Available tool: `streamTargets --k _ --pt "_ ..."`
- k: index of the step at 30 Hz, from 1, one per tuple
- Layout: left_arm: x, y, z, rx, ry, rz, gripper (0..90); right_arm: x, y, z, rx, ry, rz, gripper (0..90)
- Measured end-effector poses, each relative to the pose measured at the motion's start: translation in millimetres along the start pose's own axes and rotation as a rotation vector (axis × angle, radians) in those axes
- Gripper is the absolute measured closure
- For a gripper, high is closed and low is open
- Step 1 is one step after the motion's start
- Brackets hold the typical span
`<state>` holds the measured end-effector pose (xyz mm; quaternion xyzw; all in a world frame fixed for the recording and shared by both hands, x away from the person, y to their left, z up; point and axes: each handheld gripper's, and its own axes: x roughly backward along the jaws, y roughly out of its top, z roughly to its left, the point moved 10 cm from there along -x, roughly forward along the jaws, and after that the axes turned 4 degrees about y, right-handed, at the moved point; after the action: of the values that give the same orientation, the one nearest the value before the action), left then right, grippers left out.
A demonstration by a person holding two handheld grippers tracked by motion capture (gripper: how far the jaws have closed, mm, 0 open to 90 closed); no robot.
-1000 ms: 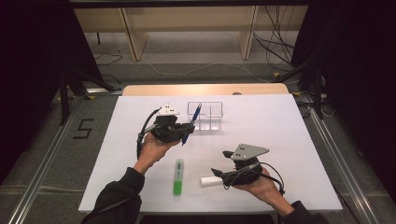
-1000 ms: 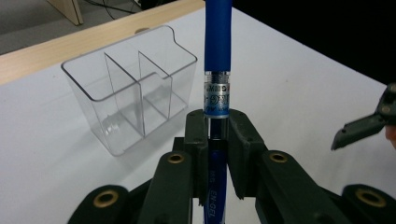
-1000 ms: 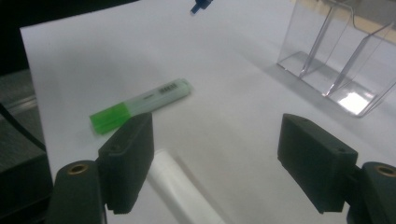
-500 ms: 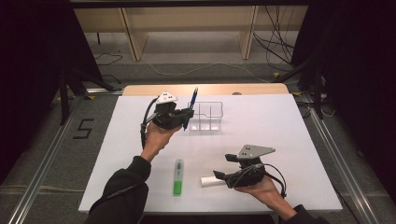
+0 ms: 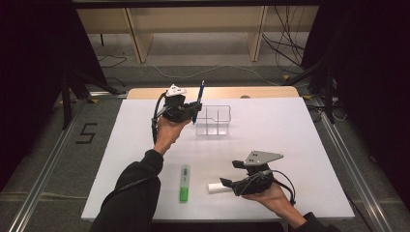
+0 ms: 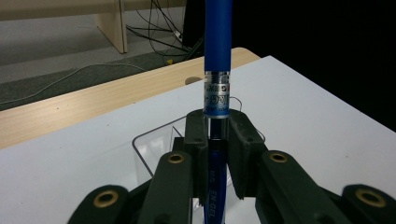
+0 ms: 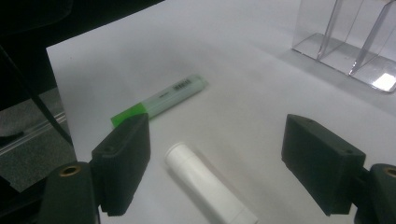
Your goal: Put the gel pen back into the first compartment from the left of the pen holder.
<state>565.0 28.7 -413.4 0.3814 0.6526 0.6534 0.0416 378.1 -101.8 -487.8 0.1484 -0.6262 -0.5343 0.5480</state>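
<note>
The white bench (image 5: 300,145) carries a clear plastic organizer (image 5: 213,120) with divided compartments, standing toward the far edge; everything else is placed from it. No compartment shows anything inside, so the sorting looks barely begun.

The left tongs (image 5: 196,107) hang just beside the organizer's left wall, above bench level, pressed together on a blue pen (image 5: 197,102) that stands nearly upright between the jaws. In the left gripper view the pen (image 6: 217,70) rises straight out of the clamp with the organizer's rim (image 6: 140,144) right behind it. It has not gone in yet.

The right tongs (image 5: 227,182) rest well nearer the person than the organizer, spread wide and pinching nothing. A white tube (image 7: 210,186) lies on the bench between their jaws, likely the next pick.

A green highlighter (image 5: 184,182) lies near the person too, left of the tube, untouched.
</note>
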Motion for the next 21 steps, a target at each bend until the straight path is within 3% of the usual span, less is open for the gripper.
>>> streamTargets --k 14,21 --pt "-27.0 11.3 8.5 0.027 0.040 -0.023 79.0 -1.3 -1.4 2.7 -0.009 0.019 0.010 21.0" --pt "-36.4 12.0 8.3 0.004 0.058 -0.030 78.9 -1.4 -3.1 4.2 -0.008 0.020 0.026 21.5"
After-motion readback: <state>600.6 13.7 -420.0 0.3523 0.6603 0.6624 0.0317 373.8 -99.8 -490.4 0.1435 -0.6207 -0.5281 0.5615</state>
